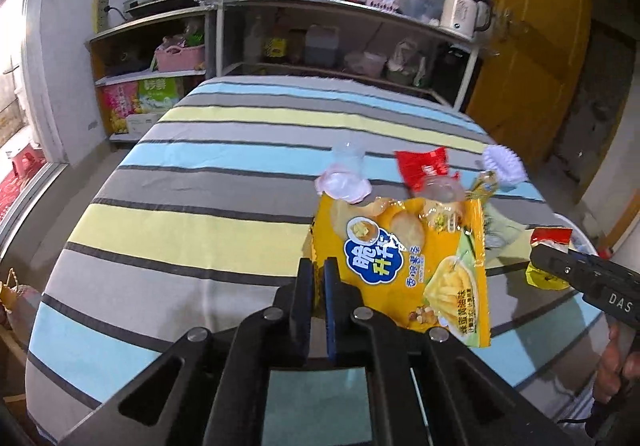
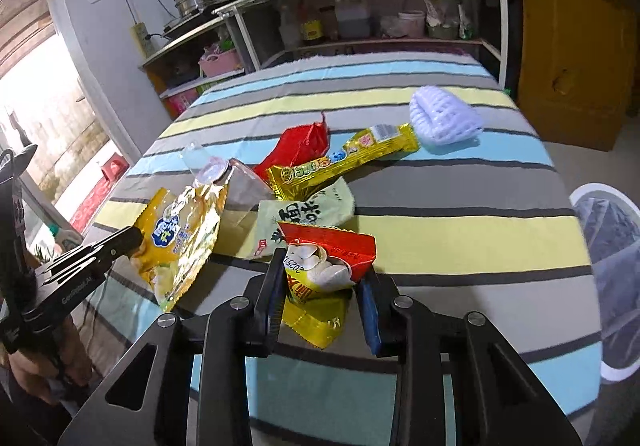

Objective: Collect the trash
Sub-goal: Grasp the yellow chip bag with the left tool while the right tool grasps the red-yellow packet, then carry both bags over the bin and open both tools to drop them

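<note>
My left gripper [image 1: 319,270] is shut on the left edge of a yellow chip bag [image 1: 412,262], which hangs lifted off the striped tablecloth [image 1: 192,222]. From the right wrist view the same chip bag [image 2: 180,242] dangles from the left gripper [image 2: 134,240]. My right gripper [image 2: 320,278] is shut on a red and yellow snack wrapper [image 2: 324,270] stuffed with white paper. That wrapper [image 1: 550,236] also shows in the right gripper [image 1: 538,254] at the left view's right edge. Other trash lies on the cloth: a red wrapper [image 2: 302,144], a gold wrapper [image 2: 344,162], a pale green packet [image 2: 312,212] and clear plastic cups [image 2: 236,176].
A white foam fruit net [image 2: 444,116] lies at the far right of the table. A white bin with a clear liner [image 2: 612,246] stands beside the table's right edge. Kitchen shelves [image 1: 320,38] with pots and bottles stand behind the table. A person's hand [image 1: 612,366] holds the right gripper.
</note>
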